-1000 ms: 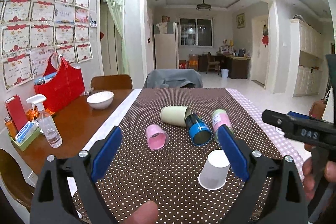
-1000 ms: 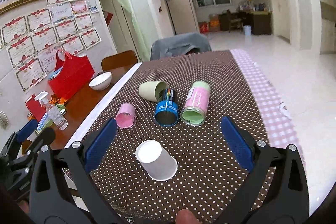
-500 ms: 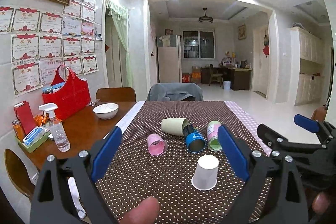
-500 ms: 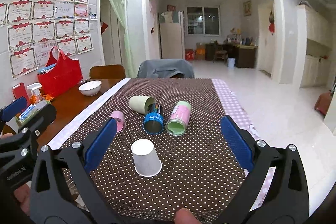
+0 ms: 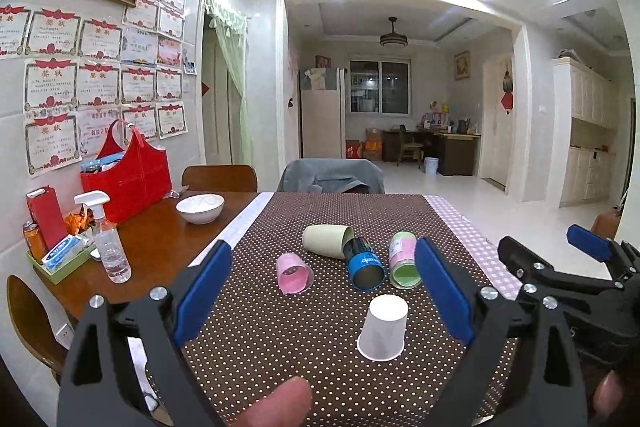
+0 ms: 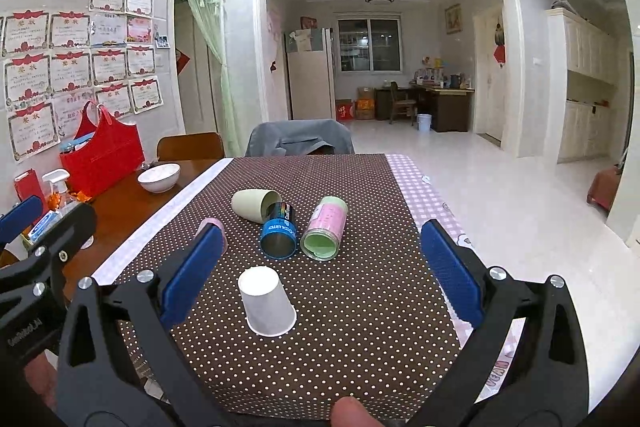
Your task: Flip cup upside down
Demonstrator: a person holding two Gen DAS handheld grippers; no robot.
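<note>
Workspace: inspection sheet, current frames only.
Surface: brown polka-dot tablecloth over a wooden table.
Job's things: white paper cup stands mouth down, untouched.
Clutter: beige cup, pink cup, blue can, pink-green can, all lying on their sides; white bowl; spray bottle; red bag.
Grippers: left tongs open, empty; right tongs open, empty.
Cables: nothing seen.
Surroundings: covered chair, certificates on the wall.

blue can (image 6: 279, 235) reads "Coolumo", perhaps, left gripper body "GenRobot.AI"
</note>
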